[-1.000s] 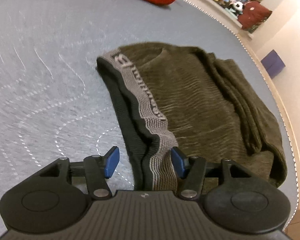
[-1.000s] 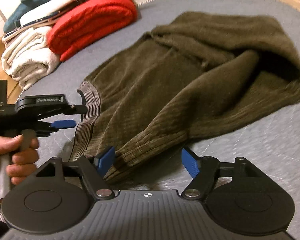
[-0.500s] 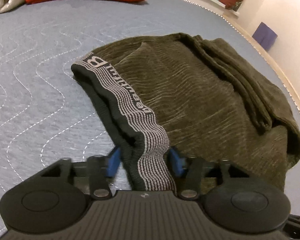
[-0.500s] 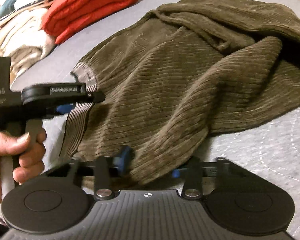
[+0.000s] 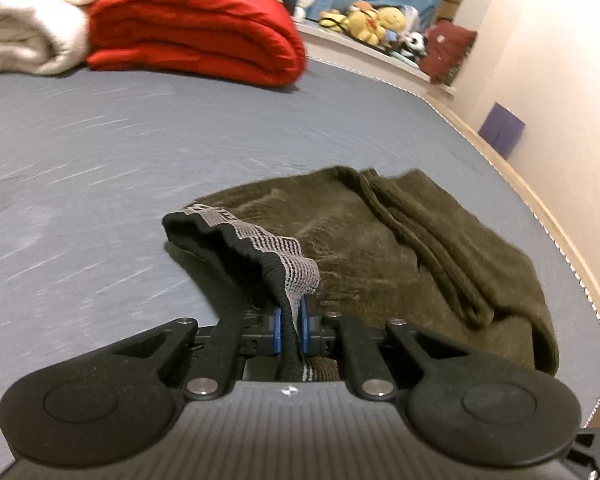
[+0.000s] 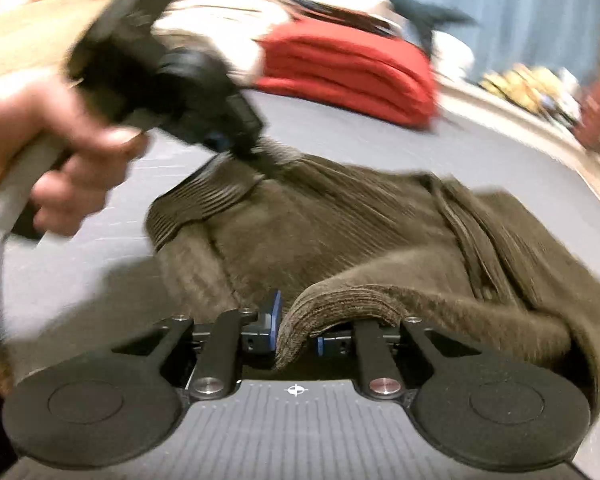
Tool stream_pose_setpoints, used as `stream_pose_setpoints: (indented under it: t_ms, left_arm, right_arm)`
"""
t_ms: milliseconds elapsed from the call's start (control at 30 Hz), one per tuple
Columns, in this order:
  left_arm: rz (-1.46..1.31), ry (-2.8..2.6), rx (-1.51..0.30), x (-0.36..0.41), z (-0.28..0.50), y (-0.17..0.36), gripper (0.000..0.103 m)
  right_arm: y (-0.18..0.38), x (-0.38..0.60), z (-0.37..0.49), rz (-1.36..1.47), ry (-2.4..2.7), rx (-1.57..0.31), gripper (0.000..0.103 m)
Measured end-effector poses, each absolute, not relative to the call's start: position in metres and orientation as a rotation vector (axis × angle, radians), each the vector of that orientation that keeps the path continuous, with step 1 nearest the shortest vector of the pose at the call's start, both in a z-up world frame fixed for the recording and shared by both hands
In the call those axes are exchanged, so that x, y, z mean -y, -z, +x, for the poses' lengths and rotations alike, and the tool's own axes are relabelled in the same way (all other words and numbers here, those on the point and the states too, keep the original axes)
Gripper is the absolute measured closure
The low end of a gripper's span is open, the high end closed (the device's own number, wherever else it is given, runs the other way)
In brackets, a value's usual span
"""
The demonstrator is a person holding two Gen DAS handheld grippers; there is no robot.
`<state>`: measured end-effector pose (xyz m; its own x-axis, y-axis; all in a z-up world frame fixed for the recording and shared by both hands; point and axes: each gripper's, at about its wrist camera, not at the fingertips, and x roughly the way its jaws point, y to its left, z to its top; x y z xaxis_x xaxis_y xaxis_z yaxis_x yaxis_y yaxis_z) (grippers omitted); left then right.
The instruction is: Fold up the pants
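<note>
**Both claws clamped on the pants, waistband end lifted**

The left gripper (image 5: 289, 330) has its blue pads squeezed tight on the grey striped waistband (image 5: 276, 246) of the pants (image 5: 400, 248), with the elastic bunched up and pulled into a little peak right between the fingers. Basically fully closed on it.

The right gripper (image 6: 296, 330) is closing on a thick fold of the brown corduroy at the near edge of the pants, and the fabric is already wedged between the blue pads (image 6: 275, 316) and draped over the right-hand finger. So that one's gripping cloth too.

From the right wrist view you can see the person's hand (image 6: 48, 152) at the left holding the other gripper's handle, its tip down on the waistband corner. That whole view is pretty motion-blurred, so details are mushy.

The pants themselves are olive-brown ribbed corduroy, lying crumpled on the blue-grey quilted bed cover (image 5: 100, 160), toward the right side near the bed's edge. The legs look doubled over into a long ridge running away to the far right.

Far end of the bed: a folded red blanket (image 5: 196, 28) with a cream blanket (image 5: 24, 32) just left of it, touching. Beyond that there's a ledge with some stuffed toys (image 5: 372, 20) and a dark red bag (image 5: 446, 46), then a pale wall on the right with a purple box (image 5: 502, 130) low against it.
</note>
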<state>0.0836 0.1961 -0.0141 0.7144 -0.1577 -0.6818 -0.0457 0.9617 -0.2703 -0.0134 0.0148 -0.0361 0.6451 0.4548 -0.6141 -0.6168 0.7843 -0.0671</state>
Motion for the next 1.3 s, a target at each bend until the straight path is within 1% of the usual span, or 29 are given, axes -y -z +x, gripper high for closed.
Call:
stream_pose_setpoints:
  t_ms: [133, 200, 333, 400, 433, 467, 500, 533, 567, 600, 667, 700, 767, 867, 933, 1067, 1133, 1200, 1233, 1300]
  left_arm:
    - [-0.274, -0.004, -0.794, -0.240, 0.048, 0.005, 0.094]
    - [-0.299, -0.053, -0.822, -0.264, 0.033, 0.003, 0.096]
    - [-0.352, -0.111, -0.872, -0.295, 0.014, -0.001, 0.096]
    - [-0.331, -0.159, -0.903, -0.299, 0.016, -0.001, 0.094]
    - [-0.305, -0.198, -0.890, -0.301, 0.014, -0.004, 0.094]
    - [-0.272, -0.251, -0.865, -0.304, 0.011, -0.009, 0.089]
    - [-0.252, -0.278, -0.840, -0.303, 0.011, -0.015, 0.080]
    - [-0.252, -0.281, -0.814, -0.303, 0.011, -0.021, 0.077]
    - [-0.277, -0.260, -0.785, -0.304, 0.011, -0.026, 0.071]
    - [-0.298, -0.239, -0.767, -0.302, 0.012, -0.030, 0.068]
    - [-0.313, -0.194, -0.748, -0.292, 0.017, -0.033, 0.064]
    - [-0.310, -0.167, -0.747, -0.284, 0.021, -0.033, 0.063]
    - [-0.303, -0.117, -0.752, -0.263, 0.030, -0.031, 0.063]
    - [-0.280, -0.054, -0.759, -0.235, 0.034, -0.028, 0.063]
    - [-0.249, -0.046, -0.768, -0.218, 0.040, -0.023, 0.063]
    - [-0.233, -0.046, -0.797, -0.202, 0.054, -0.011, 0.063]
    - [-0.227, -0.052, -0.812, -0.198, 0.061, -0.007, 0.059]
    - [-0.223, -0.053, -0.822, -0.193, 0.065, -0.004, 0.052]
    - [-0.219, -0.051, -0.823, -0.190, 0.068, -0.003, 0.052]
    - [-0.217, -0.056, -0.826, -0.189, 0.074, -0.001, 0.049]
  right_arm:
    - [0.029, -0.045, -0.041, -0.325, -0.795, -0.563, 0.087]
    - [0.025, -0.058, -0.051, -0.318, -0.877, -0.560, 0.087]
    - [0.024, -0.086, -0.068, -0.359, -0.998, -0.529, 0.087]
    - [0.031, -0.093, -0.063, -0.382, -0.984, -0.580, 0.084]
    - [0.034, -0.095, -0.061, -0.387, -0.977, -0.617, 0.084]
    - [0.037, -0.094, -0.059, -0.389, -0.981, -0.653, 0.083]
    - [0.038, -0.091, -0.057, -0.401, -0.993, -0.693, 0.080]
    - [0.037, -0.086, -0.054, -0.410, -1.004, -0.714, 0.076]
    - [0.033, -0.077, -0.052, -0.408, -1.025, -0.726, 0.066]
    - [0.028, -0.067, -0.053, -0.398, -1.047, -0.732, 0.063]
    - [0.010, -0.051, -0.053, -0.382, -1.100, -0.741, 0.062]
    - [-0.001, -0.044, -0.051, -0.374, -1.112, -0.739, 0.056]
    - [-0.025, -0.024, -0.041, -0.364, -1.087, -0.709, 0.050]
    - [-0.051, 0.005, -0.006, -0.363, -0.961, -0.647, 0.044]
    - [-0.054, 0.015, 0.021, -0.382, -0.832, -0.616, 0.044]
    - [-0.023, 0.030, 0.064, -0.324, -0.656, -0.625, 0.044]
    - [0.008, 0.033, 0.083, -0.280, -0.584, -0.664, 0.044]
    - [0.033, 0.027, 0.093, -0.336, -0.530, -0.760, 0.044]
    - [0.040, 0.024, 0.093, -0.372, -0.550, -0.747, 0.044]
    - [0.048, 0.015, 0.090, -0.420, -0.591, -0.710, 0.033]
